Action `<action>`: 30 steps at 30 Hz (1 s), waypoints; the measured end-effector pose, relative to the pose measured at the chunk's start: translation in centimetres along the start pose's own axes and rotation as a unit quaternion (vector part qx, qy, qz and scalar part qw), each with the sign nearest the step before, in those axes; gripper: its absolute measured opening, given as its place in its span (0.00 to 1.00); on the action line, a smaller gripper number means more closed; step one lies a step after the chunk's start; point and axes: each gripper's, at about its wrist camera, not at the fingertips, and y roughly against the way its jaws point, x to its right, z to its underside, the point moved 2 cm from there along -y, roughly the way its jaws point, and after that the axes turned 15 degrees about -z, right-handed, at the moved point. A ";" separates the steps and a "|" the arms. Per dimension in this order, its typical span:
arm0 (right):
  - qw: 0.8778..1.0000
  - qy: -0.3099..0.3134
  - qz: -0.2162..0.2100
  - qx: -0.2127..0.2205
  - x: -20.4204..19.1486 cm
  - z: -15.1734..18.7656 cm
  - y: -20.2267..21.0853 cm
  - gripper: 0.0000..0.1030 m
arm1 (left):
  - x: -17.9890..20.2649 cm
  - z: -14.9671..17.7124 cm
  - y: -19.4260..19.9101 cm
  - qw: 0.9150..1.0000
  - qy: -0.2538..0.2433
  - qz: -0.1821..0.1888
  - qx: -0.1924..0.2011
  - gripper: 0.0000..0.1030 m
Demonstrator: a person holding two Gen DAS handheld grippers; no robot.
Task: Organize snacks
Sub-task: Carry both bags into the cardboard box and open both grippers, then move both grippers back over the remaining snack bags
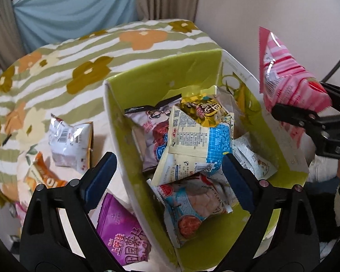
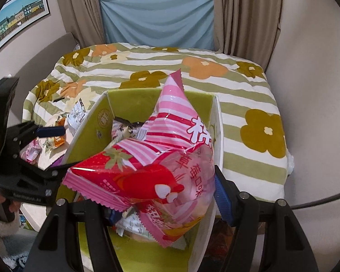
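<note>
Left fingers (image 1: 167, 176) hang wide open, empty, over the box (image 1: 147, 83); right fingers (image 2: 163, 201) clamp a pink bag (image 2: 170, 140) above it.

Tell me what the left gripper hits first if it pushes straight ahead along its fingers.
Probably the cream-and-blue snack packet on top of the pile in the green cardboard box; the open left gripper points down at it, though depth is uncertain.
</note>
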 end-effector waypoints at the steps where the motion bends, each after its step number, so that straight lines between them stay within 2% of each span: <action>1: 1.000 0.003 0.001 0.000 0.0 -0.1 -0.2 0.61 | -0.1 0.0 0.1 1.000 0.003 -0.002 0.000 0.90; 8: 1.000 0.005 0.001 -0.005 0.6 -1.8 -2.5 0.63 | -0.7 0.0 0.2 1.000 0.015 -0.021 -0.003 0.90; 9: 1.000 0.006 0.004 -0.004 0.7 -1.9 -2.7 0.68 | -0.8 0.1 0.3 1.000 0.018 -0.022 -0.003 0.90; 10: 1.000 0.007 0.006 0.001 0.8 -1.8 -2.8 0.79 | -0.9 0.2 0.4 1.000 0.019 -0.023 -0.004 0.90; 12: 1.000 0.007 0.004 0.013 0.9 -1.7 -2.6 0.90 | -1.0 0.6 0.6 0.999 0.023 -0.025 -0.006 0.90; 16: 0.999 0.006 0.001 0.039 0.6 -1.1 -1.6 0.96 | -1.1 1.3 0.9 0.999 0.035 -0.023 -0.008 0.90; 24: 0.999 0.006 -0.001 0.047 -0.1 -0.2 -0.3 0.96 | -1.5 2.3 2.6 0.999 0.040 -0.025 -0.001 0.90; 30: 0.998 0.027 -0.001 0.055 -2.5 -0.7 1.4 0.96 | -4.1 3.3 5.2 0.997 0.057 -0.046 0.014 0.90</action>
